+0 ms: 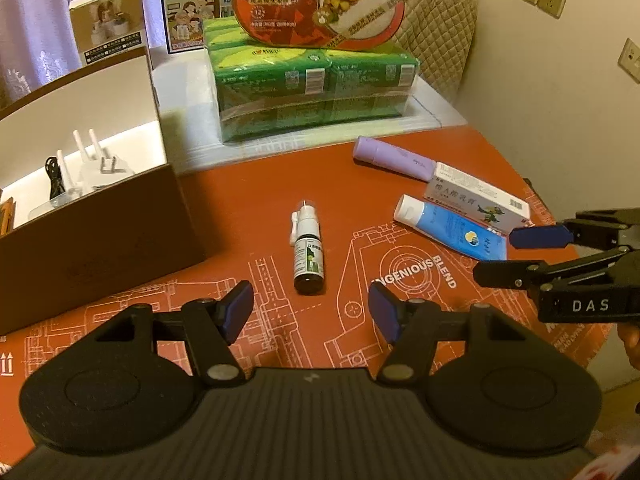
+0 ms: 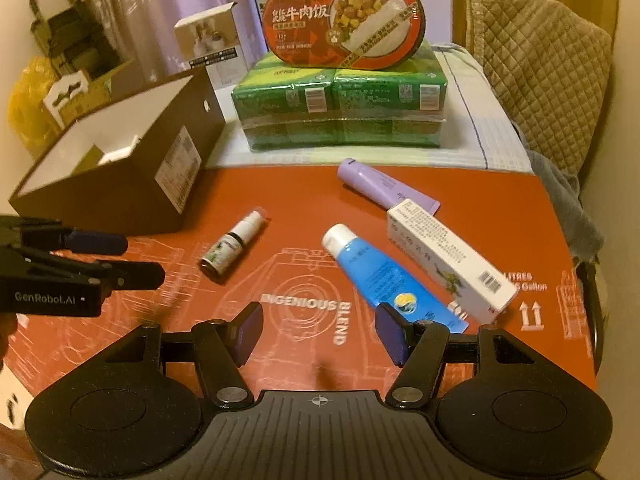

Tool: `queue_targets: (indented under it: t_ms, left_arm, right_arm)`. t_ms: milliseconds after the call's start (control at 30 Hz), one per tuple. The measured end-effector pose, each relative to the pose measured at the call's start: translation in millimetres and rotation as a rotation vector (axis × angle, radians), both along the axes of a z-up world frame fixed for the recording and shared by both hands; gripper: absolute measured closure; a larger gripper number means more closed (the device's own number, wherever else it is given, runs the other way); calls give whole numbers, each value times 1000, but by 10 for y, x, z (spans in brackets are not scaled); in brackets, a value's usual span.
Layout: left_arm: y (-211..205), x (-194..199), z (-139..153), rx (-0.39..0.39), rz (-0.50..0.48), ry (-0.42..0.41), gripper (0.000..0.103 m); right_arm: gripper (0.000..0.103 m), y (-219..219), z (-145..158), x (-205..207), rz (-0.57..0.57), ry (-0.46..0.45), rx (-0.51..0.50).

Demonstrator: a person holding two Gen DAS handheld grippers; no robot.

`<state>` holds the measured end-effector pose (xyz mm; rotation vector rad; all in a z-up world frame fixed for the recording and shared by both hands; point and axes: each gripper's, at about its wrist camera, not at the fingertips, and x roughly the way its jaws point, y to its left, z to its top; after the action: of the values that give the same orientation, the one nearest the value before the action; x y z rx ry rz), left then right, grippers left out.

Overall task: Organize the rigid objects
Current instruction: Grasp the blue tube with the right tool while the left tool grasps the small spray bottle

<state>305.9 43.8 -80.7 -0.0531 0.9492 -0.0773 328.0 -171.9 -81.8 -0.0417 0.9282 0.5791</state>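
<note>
Your left gripper [image 1: 311, 312] hung with its 2 flat blue pads apart and empty, the small glass spray bottle [image 1: 307, 261] lying just beyond them on the smooth red mat [image 1: 224, 208]. Your right gripper [image 2: 320, 334] was likewise spread and empty, near the soft blue tube [image 2: 376, 276] and the rectangular white carton [image 2: 448, 258]. Farther back lay 1 round lilac tube [image 2: 380, 188], and the brown cardboard box [image 2: 120, 184] stood open at left.

The orange printed mat [image 1: 240, 208] lies bare around the small dark spray bottle [image 1: 307, 254], open to approach from 6 o'clock. At 9 o'clock the brown open-topped cardboard box [image 1: 100, 240] walls that side. At 12 o'clock the green shrink-wrapped carton pack [image 1: 316, 92] blocks. At 2 o'clock, the lilac tube [image 1: 394, 158], white carton [image 1: 480, 194] and blue tube [image 1: 448, 230] crowd together.
</note>
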Motion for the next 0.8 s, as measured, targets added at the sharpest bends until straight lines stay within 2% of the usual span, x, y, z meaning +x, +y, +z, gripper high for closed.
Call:
queue_targets:
  t_ms: [200, 267, 367, 600, 667, 800]
  left_arm:
    - [-94, 203, -180, 39, 5, 7, 44]
    - [-112, 271, -237, 47, 5, 12, 49]
    - [-128, 371, -317, 52, 11, 26, 52]
    - [-140, 541, -442, 60, 16, 36, 53]
    - [-144, 588, -476, 60, 17, 41, 59]
    - [-142, 662, -534, 68, 17, 53, 63]
  right_arm:
    - [44, 39, -179, 210, 75, -67, -63]
    - [44, 78, -238, 284, 106, -92, -89]
    - [44, 126, -315, 389, 152, -120, -118]
    - [44, 237, -475, 588, 226, -144, -177]
    - [44, 265, -509, 617, 247, -145, -186]
    - [45, 313, -559, 649, 277, -148, -205]
